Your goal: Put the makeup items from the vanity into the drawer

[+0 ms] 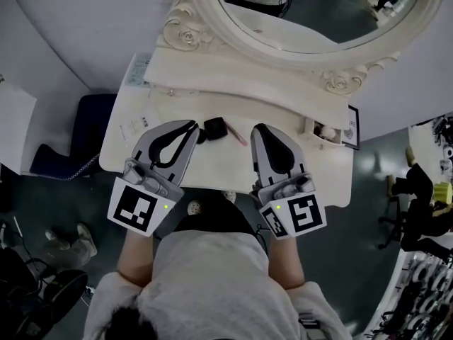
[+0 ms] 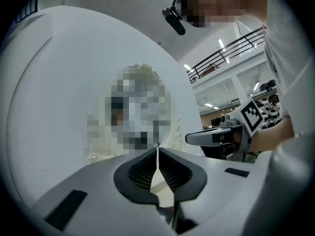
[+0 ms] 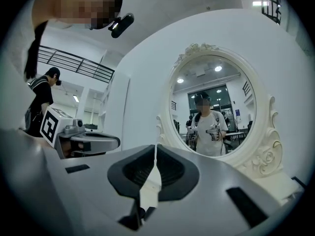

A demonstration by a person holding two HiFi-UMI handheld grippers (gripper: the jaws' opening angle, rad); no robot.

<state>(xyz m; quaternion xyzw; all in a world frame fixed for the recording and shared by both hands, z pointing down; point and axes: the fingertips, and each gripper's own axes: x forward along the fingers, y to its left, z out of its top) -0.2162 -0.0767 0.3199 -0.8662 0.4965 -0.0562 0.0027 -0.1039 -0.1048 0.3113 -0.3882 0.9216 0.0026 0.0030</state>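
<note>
On the cream vanity top [image 1: 212, 165] lie a black square compact [image 1: 214, 127] and a thin pink stick [image 1: 237, 134], between my two grippers. My left gripper [image 1: 192, 126] rests just left of the compact, jaws shut with nothing between them. My right gripper [image 1: 258, 128] rests just right of the pink stick, also shut and empty. In the left gripper view the ribbed pads [image 2: 147, 168] meet in a closed line. In the right gripper view the pads [image 3: 167, 168] meet the same way, pointing at the oval mirror [image 3: 214, 112]. No drawer front shows.
An open side compartment [image 1: 325, 132] with small items sits at the vanity's right end. Papers [image 1: 134, 126] lie on its left end. A navy seat [image 1: 85, 133] and a white cabinet [image 1: 14, 126] stand to the left, shoes [image 1: 71, 243] on the floor.
</note>
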